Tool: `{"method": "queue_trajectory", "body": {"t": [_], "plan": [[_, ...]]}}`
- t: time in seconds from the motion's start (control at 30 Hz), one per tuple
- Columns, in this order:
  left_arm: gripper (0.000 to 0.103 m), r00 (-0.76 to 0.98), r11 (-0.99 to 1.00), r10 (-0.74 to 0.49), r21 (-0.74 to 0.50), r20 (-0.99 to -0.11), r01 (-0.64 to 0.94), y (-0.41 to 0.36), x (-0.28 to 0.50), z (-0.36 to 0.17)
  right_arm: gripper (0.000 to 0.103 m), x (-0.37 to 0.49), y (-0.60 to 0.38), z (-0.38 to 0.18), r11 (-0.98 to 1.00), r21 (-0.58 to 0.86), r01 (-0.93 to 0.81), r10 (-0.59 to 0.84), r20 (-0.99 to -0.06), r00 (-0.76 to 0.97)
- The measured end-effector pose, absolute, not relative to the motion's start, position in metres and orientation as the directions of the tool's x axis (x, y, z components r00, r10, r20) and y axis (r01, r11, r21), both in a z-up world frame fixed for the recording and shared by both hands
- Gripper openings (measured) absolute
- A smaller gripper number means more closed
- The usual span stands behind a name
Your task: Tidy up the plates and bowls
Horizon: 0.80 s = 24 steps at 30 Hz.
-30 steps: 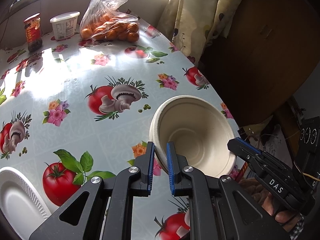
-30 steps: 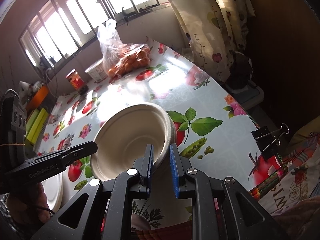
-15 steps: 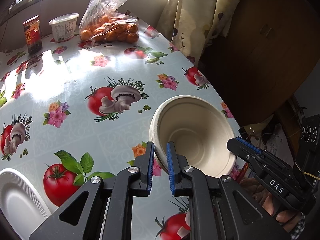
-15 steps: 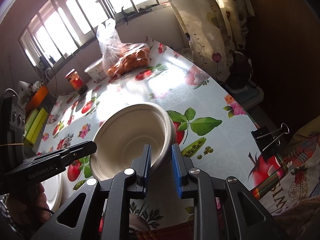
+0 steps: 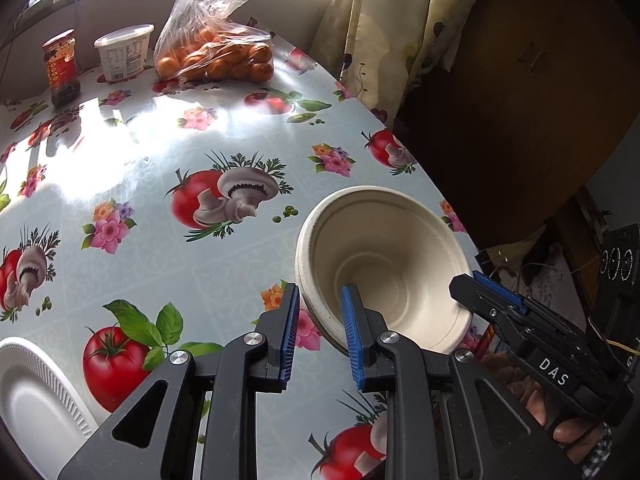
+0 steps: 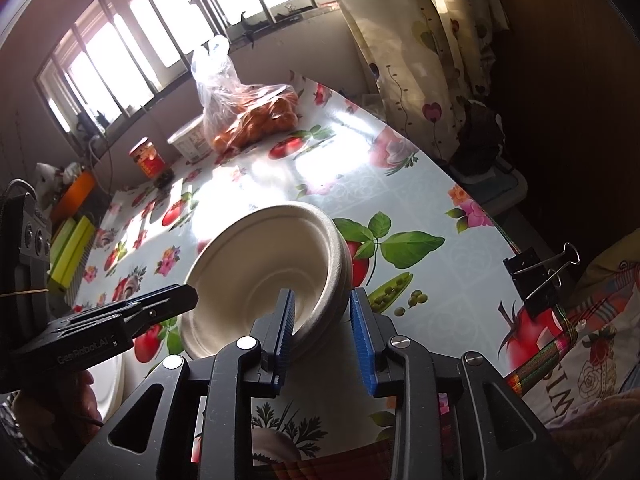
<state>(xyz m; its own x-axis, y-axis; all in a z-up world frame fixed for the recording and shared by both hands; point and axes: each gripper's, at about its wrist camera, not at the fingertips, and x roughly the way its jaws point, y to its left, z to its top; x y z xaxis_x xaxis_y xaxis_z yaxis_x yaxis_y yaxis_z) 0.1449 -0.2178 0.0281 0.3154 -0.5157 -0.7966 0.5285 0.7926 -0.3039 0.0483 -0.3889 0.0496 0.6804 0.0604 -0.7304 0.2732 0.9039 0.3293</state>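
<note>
Blue pads, left gripper (image 5: 318,334): the jaws are opening; the near-left rim of the bowl stands between the pads, with a gap on each side.
Blue pads, right gripper (image 6: 322,334): the jaws are opening too; the near-right rim of the same bowl is between them, and the pads do not press on it.
Bowl stack (image 5: 384,272): beige paper bowls, nested, as the layered rims show in the right wrist view; they stand on the table near its right edge, between the two grippers.
Hands: a hand (image 5: 560,420) holds the right gripper, and a hand (image 6: 86,400) holds the left one.
White plate (image 5: 36,396): ribbed rim, at the near-left corner of the table, well apart from the bowls.
Table (image 5: 140,184): glossy cloth printed with tomatoes, mushrooms and flowers.
Far side: a plastic bag of oranges (image 5: 216,56), a white tub (image 5: 122,54) beside it, and a jar with a red label (image 5: 62,68) further left.
Table edge, right: a black binder clip (image 6: 536,276).
</note>
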Motion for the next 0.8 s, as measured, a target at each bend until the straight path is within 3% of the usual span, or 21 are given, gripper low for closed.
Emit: {"method": "queue_trajectory", "body": {"t": [0.1,0.27,0.8], "plan": [[0.025,0.316,0.79,-0.52,-0.306,-0.793,0.532,-0.2174,0.1442,0.0293,0.032,0.0482,-0.3891,0.0492,0.903,0.332,0.273,0.062,-0.729,0.682],[0.036,0.318,0.787,-0.531,-0.317,-0.785,0.53,-0.2147,0.1438,0.0308,0.035,0.0485,-0.3893,0.0492,0.904,0.331,0.271,0.063,-0.73,0.681],[0.038,0.321,0.793,-0.523,-0.314,-0.789,0.523,-0.213,0.1448,0.0266,0.042,0.0479,-0.3951,0.0527,0.901,0.334,0.278,0.06,-0.729,0.682]]}}
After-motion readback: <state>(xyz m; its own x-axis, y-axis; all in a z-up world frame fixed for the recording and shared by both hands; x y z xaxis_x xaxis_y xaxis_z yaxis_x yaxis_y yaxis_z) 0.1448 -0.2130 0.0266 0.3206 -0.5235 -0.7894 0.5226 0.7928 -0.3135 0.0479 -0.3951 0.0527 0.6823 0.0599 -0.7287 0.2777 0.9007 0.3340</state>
